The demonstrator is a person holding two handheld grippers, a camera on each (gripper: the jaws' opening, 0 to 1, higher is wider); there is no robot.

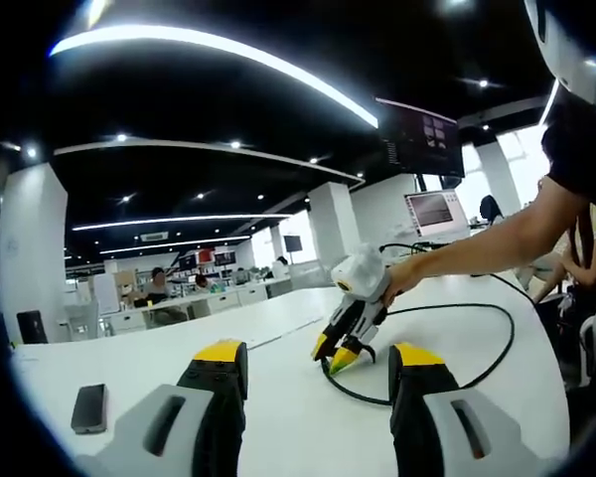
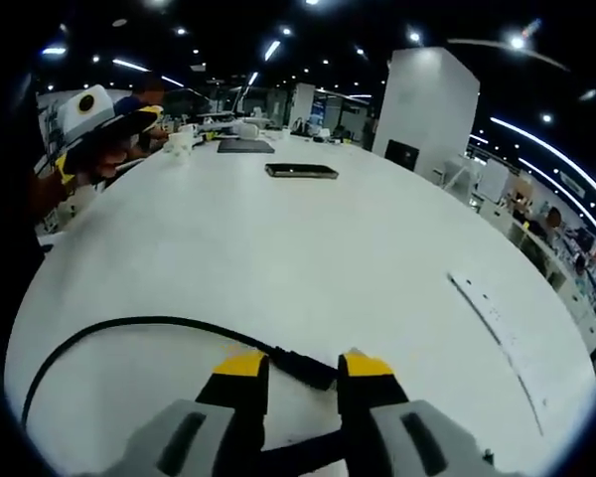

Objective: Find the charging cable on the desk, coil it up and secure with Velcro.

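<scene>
The right gripper (image 2: 303, 370), jaws parted around the charging cable's plug (image 2: 305, 367), hasn't clamped it; the left gripper (image 1: 318, 370) hangs open, coiling and Velcro remain.

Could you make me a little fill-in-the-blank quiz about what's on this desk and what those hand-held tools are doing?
1. The cable on the desk is ____ in colour.
2. The right tool has the cable's plug ____ its tips.
3. The tips of both tools are coloured ____.
4. The dark flat thing beside the left tool is a ____.

Missing words: black; between; yellow; phone
</scene>
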